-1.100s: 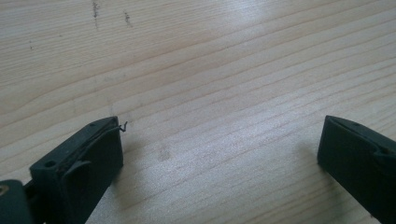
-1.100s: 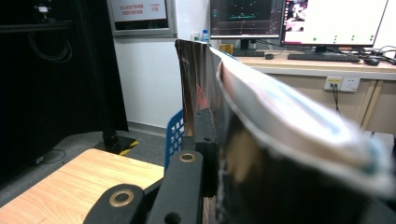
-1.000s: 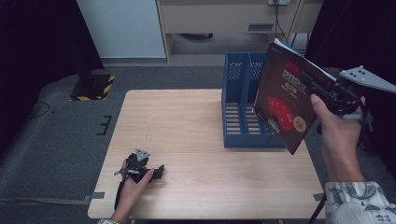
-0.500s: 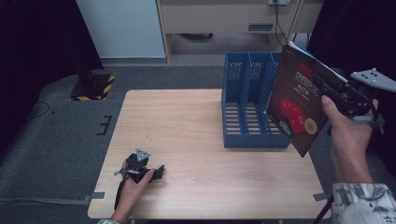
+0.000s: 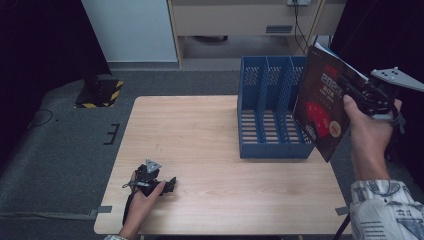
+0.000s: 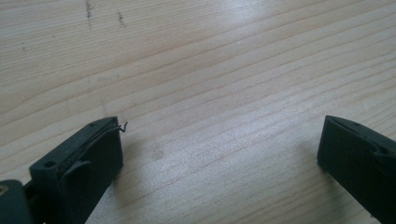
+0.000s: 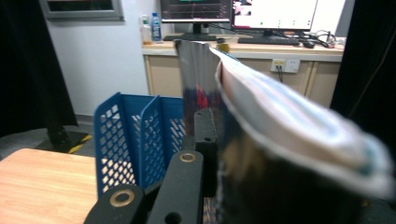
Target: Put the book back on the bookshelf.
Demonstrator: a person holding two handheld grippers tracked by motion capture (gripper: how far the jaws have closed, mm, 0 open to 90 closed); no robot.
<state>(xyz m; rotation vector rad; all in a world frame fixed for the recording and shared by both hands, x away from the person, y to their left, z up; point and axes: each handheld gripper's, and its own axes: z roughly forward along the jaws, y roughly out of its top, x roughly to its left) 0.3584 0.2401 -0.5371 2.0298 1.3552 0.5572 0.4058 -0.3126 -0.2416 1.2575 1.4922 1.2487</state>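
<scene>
A magazine (image 5: 320, 110) with a dark cover and a red graphic hangs upright in the air, just right of the blue file holder (image 5: 267, 115). My right gripper (image 5: 357, 92) is shut on its right edge, with a hand around the gripper. In the right gripper view the magazine (image 7: 280, 140) bulges past one black jaw of the right gripper (image 7: 219, 135), and the holder (image 7: 135, 135) stands to the left. My left gripper (image 5: 167, 185) lies on the table near its front left edge. Its jaws stand wide apart over bare wood in the left gripper view (image 6: 222, 135).
The wooden table (image 5: 200, 130) carries the three-slot holder at its right back part. A cabinet with cables (image 5: 240, 20) and a white panel (image 5: 130, 30) stand behind it. A desk with monitors (image 7: 243, 42) shows in the right gripper view. Grey floor surrounds the table.
The right hand has carried the magazine a little to the right and turned it slightly. The left gripper has stayed where it was.
</scene>
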